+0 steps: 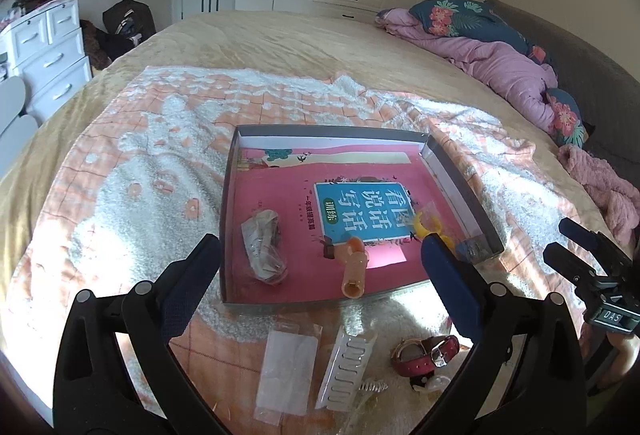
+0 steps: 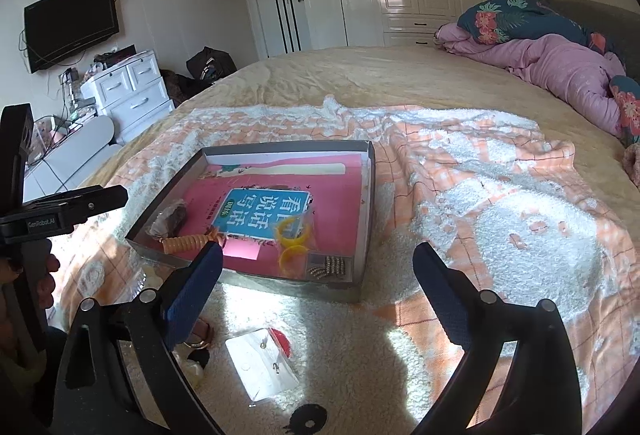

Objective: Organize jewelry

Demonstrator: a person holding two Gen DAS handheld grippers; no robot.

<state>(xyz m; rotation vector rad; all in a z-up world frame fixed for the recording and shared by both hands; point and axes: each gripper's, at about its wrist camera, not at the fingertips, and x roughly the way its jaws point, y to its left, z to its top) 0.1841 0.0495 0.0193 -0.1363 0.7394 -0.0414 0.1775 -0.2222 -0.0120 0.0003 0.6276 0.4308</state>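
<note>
While both grippers, left point(image 1: 320, 263) and right point(image 2: 318, 267), hover spread wide and empty, a magenta-strapped, gold-cased watch point(image 1: 426, 353) lies curled on the blanket point(image 1: 140, 195) just before the grey tray point(image 1: 226, 219).

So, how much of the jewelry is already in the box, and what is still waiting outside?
Done: the box already holds yellow rings, an orange spiral piece, a small bagged item and beaded strands.

In hand: nothing; the left gripper and right gripper both hang open.

Left: the red-strap watch, an earring card and a white clip card lie on the blanket.
</note>
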